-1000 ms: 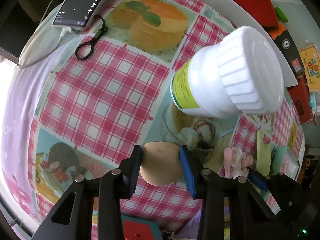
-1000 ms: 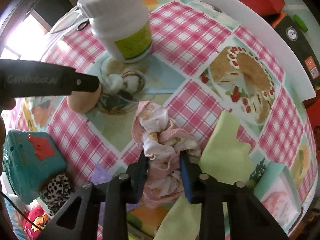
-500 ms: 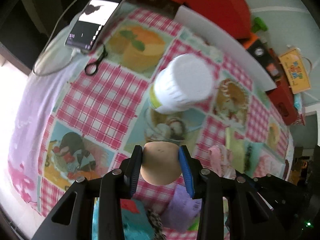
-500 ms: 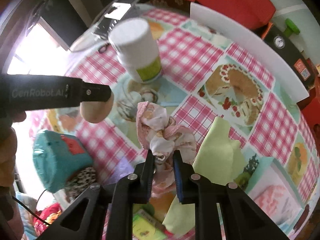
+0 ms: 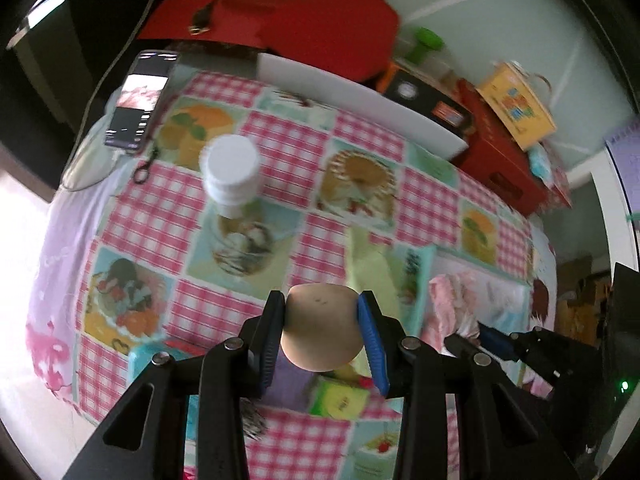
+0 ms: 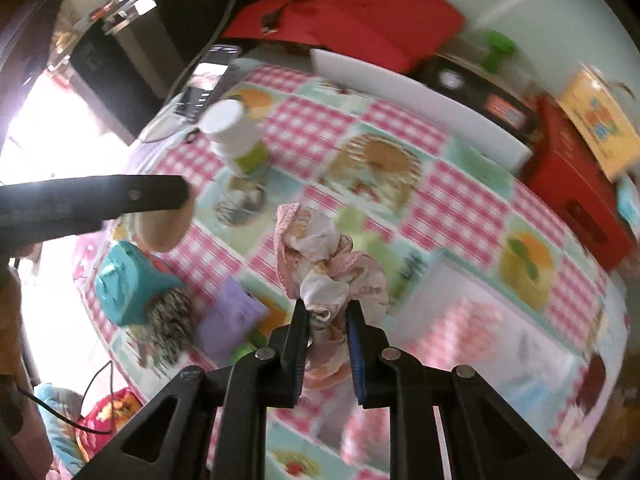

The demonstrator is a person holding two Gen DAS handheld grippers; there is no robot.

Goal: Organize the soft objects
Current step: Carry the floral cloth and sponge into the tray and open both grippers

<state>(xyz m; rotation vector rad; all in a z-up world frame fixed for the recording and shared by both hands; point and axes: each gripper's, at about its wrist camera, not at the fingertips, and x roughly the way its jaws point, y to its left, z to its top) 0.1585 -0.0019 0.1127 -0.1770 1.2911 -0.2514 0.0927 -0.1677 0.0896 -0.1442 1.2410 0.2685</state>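
- Scrunchie (image 6: 320, 264), pink and white ruffled fabric, pinched at its lower folds in right tongs (image 6: 328, 330), hanging well above the checked table (image 6: 440, 208); bunched mass standing upward from the pads, long axis running roughly away from the camera, upper loop tilted left.
- Tan ball (image 5: 320, 332), soft-looking and round, clamped between left tongs (image 5: 322, 336) at its widest part, held up off the table; no clear long axis, two small dark specks facing the camera.
- Right tongs clenched on only a thin bundle of cloth: likely risk of the fabric slipping out, or of loose ruffles snagging on something during transfer.
- Left tongs clenched on the ball's curved sides: risk of it squirting out if squeezed harder or tilted sharply, since the pads meet a rounded, yielding surface.
- White bottle (image 5: 232, 176) upright near the middle of the table; risk of a knock if either hand sweeps low across it.
- Teal box (image 6: 128, 284) at the table's near left edge, a leopard-print item (image 6: 170, 320) just beside it; possibly the destination, though not certain from these views.
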